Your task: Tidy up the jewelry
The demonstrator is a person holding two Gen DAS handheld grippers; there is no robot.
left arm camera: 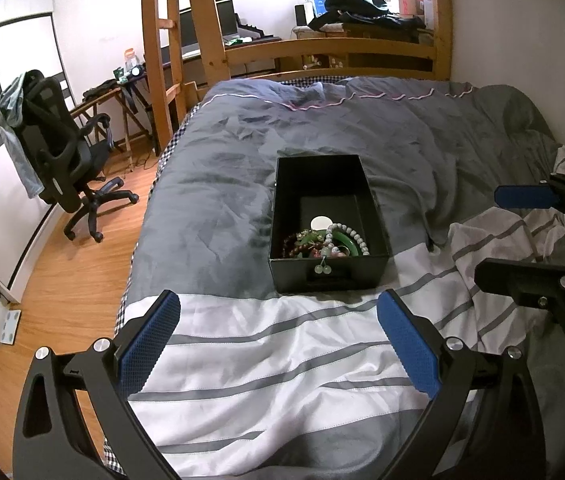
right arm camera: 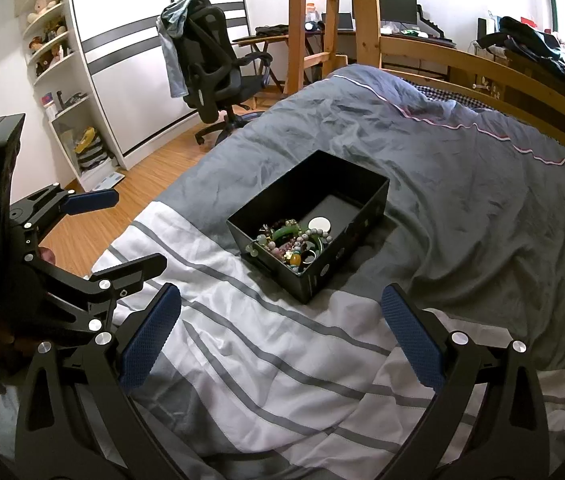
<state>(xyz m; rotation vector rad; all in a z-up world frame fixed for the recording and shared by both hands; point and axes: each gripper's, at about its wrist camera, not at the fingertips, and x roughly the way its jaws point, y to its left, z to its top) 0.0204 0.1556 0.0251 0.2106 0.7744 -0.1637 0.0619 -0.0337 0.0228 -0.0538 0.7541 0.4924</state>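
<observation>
A black open box (left arm camera: pixel 282 184) (right arm camera: pixel 366 204) sits on the bed. Inside lies a heap of jewelry (left arm camera: pixel 324 242) (right arm camera: pixel 296 242): bead bracelets, a green bangle, a white round disc. A pale green bead pendant (left arm camera: pixel 321 267) hangs over the box's near wall. My left gripper (left arm camera: pixel 278 308) is open, empty, held short of the box above the striped sheet. My right gripper (right arm camera: pixel 280 300) is open too, nothing between its blue pads, also short of the box. Each gripper shows in the other's view: the right gripper (left arm camera: pixel 522 236) at the edge, the left gripper (right arm camera: pixel 138 232) at the left.
The bed carries a grey duvet (left arm camera: pixel 222 168) and a white grey-striped sheet (left arm camera: pixel 282 344). A wooden bunk frame (left arm camera: pixel 322 48) stands at its far end. A black office chair (left arm camera: pixel 62 152) sits on the wood floor to the left, by a sliding wardrobe and shelves (right arm camera: pixel 62 80).
</observation>
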